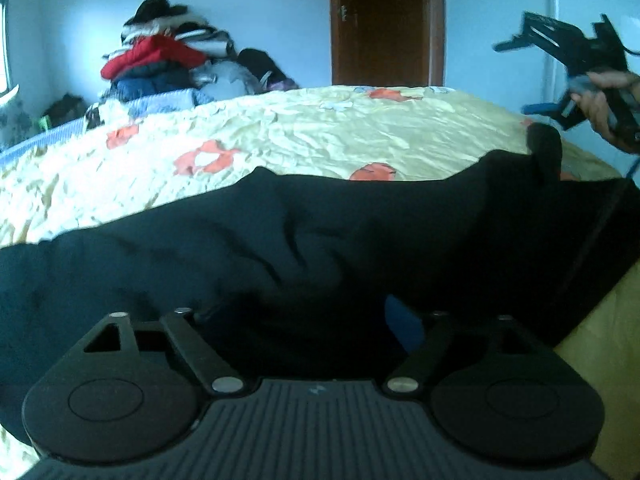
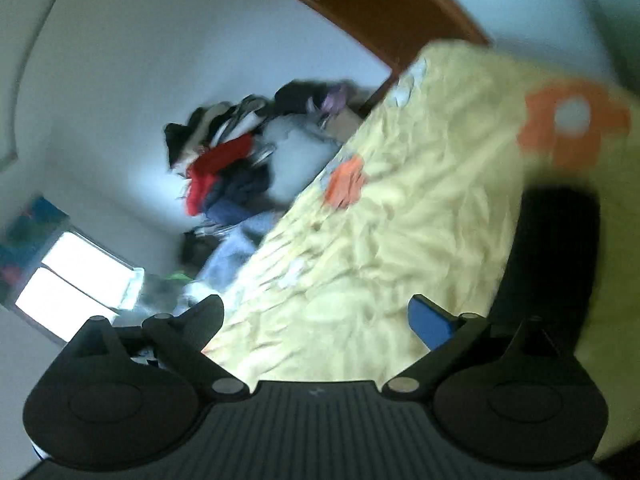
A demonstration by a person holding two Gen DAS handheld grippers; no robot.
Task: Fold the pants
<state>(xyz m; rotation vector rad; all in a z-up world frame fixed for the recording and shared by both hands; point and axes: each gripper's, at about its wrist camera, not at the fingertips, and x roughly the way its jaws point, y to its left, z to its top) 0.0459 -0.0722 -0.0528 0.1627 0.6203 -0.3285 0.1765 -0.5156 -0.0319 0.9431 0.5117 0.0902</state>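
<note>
Black pants (image 1: 320, 236) lie spread across the near part of a bed with a yellow flowered sheet (image 1: 312, 132). My left gripper (image 1: 316, 320) sits low on the pants, its fingers wide apart and mostly sunk in the dark cloth; a blue pad (image 1: 404, 324) shows on the right finger. My right gripper (image 2: 316, 316) is open and empty, tilted and raised above the sheet (image 2: 400, 200); it also shows in the left wrist view (image 1: 568, 68), held in a hand at the far right. A dark strip of the pants (image 2: 556, 248) shows at the right in the blurred right wrist view.
A pile of clothes (image 1: 172, 60) lies on the bed's far left side by the wall. A brown door (image 1: 384, 20) stands behind the bed. A bright window (image 2: 72, 280) is at the left in the right wrist view.
</note>
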